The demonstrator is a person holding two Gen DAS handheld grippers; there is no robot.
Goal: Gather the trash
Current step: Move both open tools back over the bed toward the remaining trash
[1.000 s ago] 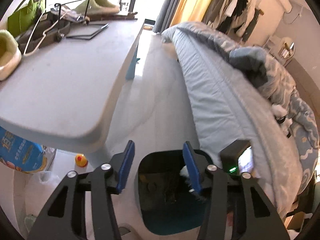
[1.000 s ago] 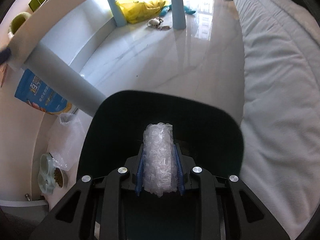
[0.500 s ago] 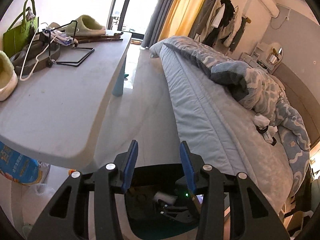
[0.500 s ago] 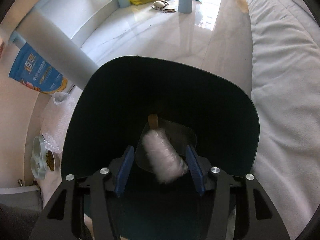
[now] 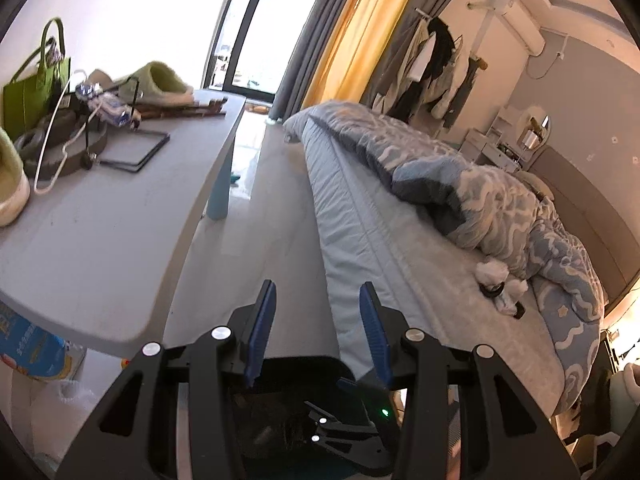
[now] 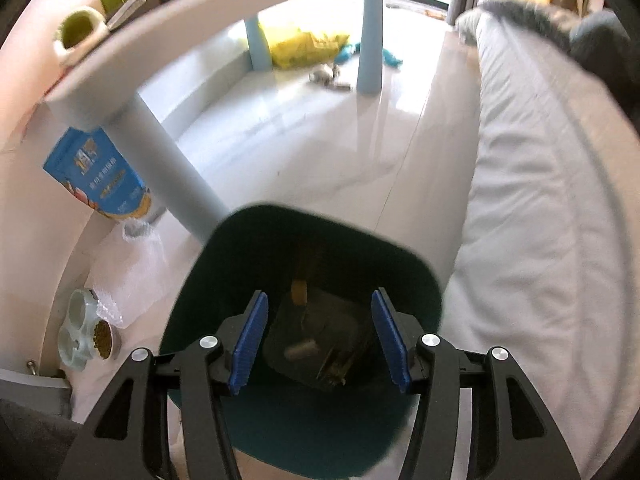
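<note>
right tongs [image 6: 320,336] just opened, empty, above bin [image 6: 248,240]

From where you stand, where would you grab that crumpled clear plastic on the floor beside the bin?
Probably the bunched-up neck at its far end, pinched from straight above. The clear plastic lies limp on the floor, so only that raised bunch gives something to close on, and the table leg and blue bag crowd its far side.

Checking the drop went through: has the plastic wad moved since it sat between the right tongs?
Yes. It left the right tongs and now lies down inside the dark bin.
</note>
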